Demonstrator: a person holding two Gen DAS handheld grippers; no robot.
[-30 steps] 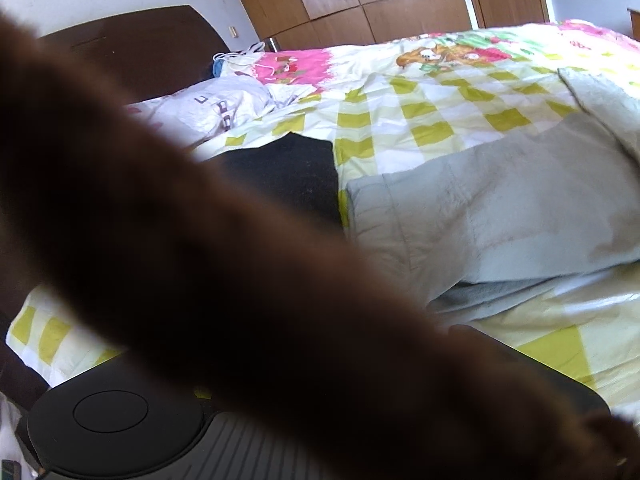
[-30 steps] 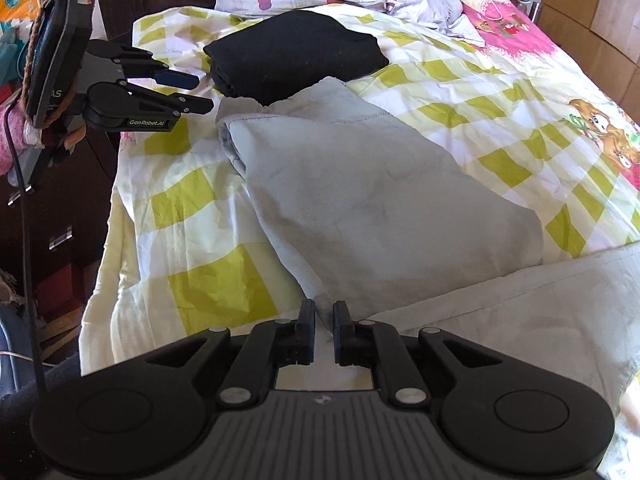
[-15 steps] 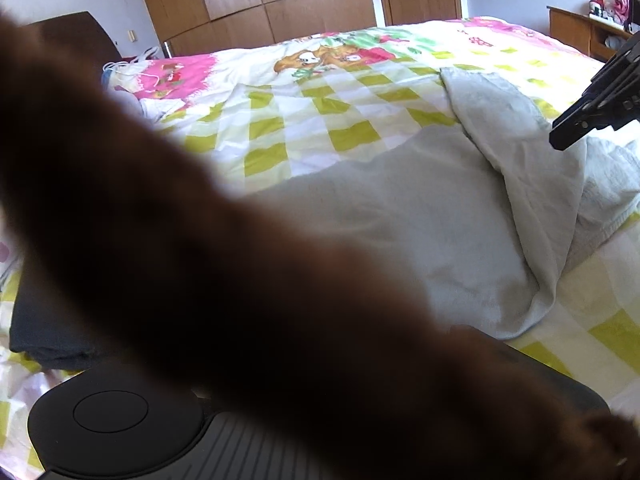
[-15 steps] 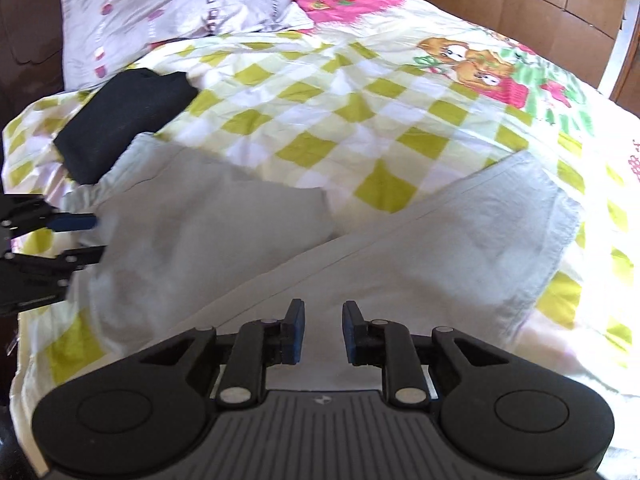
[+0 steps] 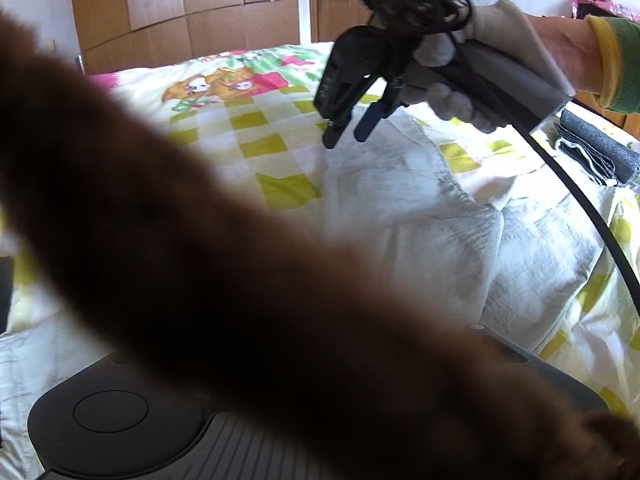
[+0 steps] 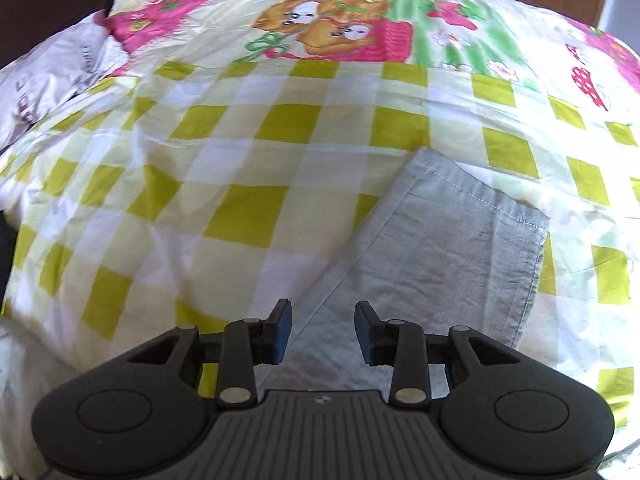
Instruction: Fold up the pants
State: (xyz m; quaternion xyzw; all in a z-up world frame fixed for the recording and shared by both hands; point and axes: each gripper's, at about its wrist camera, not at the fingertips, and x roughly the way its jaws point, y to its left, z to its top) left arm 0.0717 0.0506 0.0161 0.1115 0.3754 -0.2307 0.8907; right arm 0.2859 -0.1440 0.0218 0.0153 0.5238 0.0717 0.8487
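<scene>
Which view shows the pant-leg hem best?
The right wrist view: the hem lies flat on the checked sheet, its stitching sharp, just ahead of the open right gripper. The left wrist view shows only rumpled grey pants, no clear hem, with a brown blur covering much of the frame.

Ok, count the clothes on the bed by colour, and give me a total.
Light grey pants: 1
Dark grey folded garment: 1
Total: 2, both lying on the checked bedsheet. A brown blur hides much of the left wrist view.
</scene>
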